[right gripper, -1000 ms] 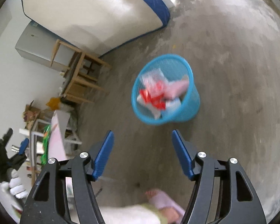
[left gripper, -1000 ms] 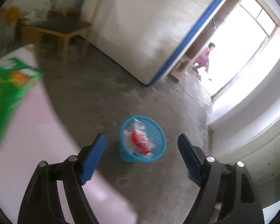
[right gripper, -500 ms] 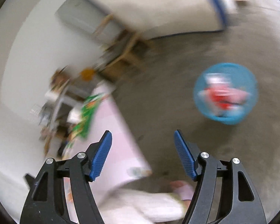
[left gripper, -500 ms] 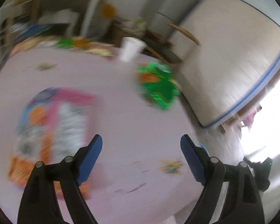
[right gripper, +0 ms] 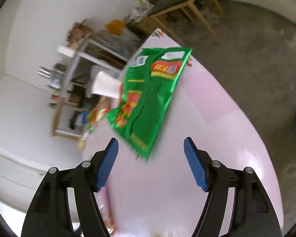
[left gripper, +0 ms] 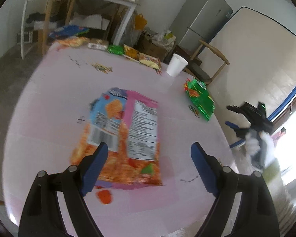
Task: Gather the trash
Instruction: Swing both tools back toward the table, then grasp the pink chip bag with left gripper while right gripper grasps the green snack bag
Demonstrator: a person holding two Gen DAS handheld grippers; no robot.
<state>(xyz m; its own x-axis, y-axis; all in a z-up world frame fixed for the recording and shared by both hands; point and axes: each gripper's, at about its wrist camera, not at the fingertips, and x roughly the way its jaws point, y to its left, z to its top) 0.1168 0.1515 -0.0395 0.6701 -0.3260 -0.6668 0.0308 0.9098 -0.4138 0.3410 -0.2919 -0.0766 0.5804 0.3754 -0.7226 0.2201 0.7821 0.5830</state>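
While both grippers hang empty with jaws spread wide, plenty of trash lies uncollected on the pink table (left gripper: 49, 102). The left gripper (left gripper: 149, 164) hovers over the orange snack bag (left gripper: 126, 138); the right gripper (right gripper: 151, 164) faces the green wrapper (right gripper: 148, 98). A paper cup (left gripper: 175, 65) and more wrappers wait along the far edge, so I judge much is left.

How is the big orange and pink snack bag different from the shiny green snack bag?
The orange and pink snack bag looks bigger than the green snack bag. The orange one lies mid-table; the green one sits near the table's edge. The orange one shows white label panels; the green one shows red and yellow print. Both lie flat.
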